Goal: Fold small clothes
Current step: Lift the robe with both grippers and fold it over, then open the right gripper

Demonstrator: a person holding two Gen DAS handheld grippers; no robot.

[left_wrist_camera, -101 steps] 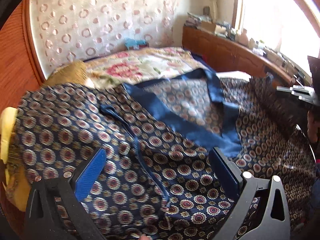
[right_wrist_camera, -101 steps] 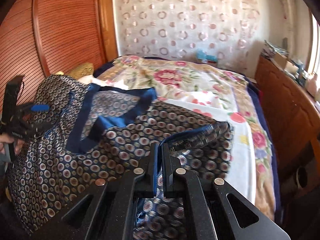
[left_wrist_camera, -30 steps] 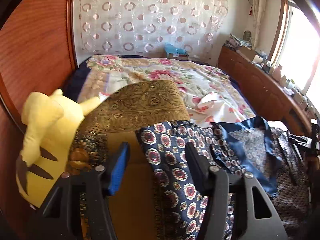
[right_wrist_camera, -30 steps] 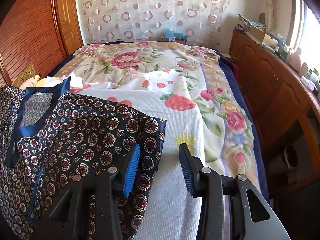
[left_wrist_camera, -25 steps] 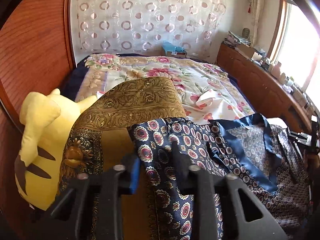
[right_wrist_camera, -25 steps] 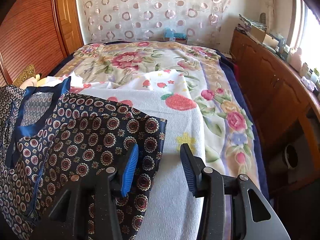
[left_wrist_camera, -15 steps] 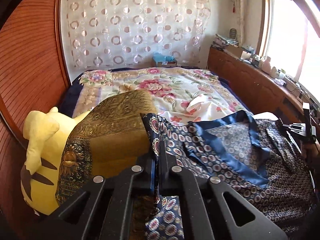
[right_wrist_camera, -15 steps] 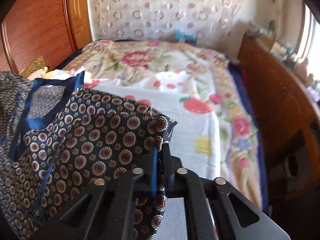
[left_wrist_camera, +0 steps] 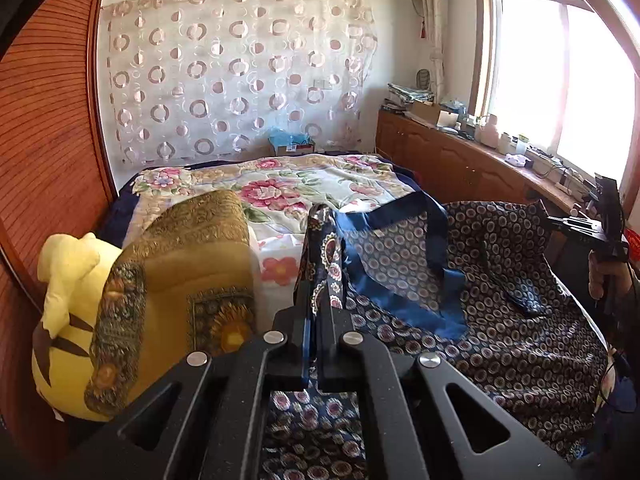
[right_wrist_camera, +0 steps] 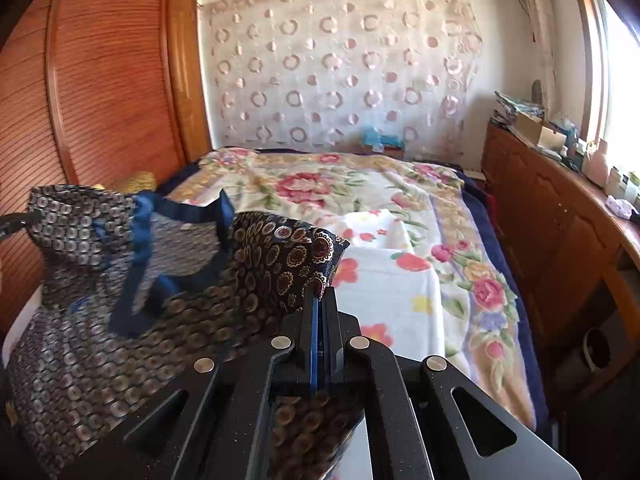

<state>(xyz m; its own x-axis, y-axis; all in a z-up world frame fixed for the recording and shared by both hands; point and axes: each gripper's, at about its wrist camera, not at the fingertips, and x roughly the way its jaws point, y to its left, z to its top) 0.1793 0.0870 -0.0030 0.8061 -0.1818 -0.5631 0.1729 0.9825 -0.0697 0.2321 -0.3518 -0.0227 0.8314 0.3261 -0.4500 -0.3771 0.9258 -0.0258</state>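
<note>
A navy patterned garment [left_wrist_camera: 500, 312] with a blue neckline band [left_wrist_camera: 404, 280] hangs stretched between the two grippers above the bed. My left gripper [left_wrist_camera: 318, 292] is shut on its left edge, lifted off the bed. My right gripper [right_wrist_camera: 320, 300] is shut on the opposite corner of the garment [right_wrist_camera: 272, 256], also lifted. The right gripper also shows at the far right of the left wrist view [left_wrist_camera: 600, 228], held by a hand.
A floral bedspread [right_wrist_camera: 360, 188] and a white fruit-print blanket [right_wrist_camera: 396, 280] cover the bed. A gold cushion [left_wrist_camera: 180, 272] and a yellow plush toy [left_wrist_camera: 64, 292] lie at the left by the wooden wardrobe [right_wrist_camera: 100, 80]. A wooden sideboard [right_wrist_camera: 560, 232] runs along the right.
Both grippers closed on the garment's edges and lifted it off the bed. The cloth now hangs raised between them.
</note>
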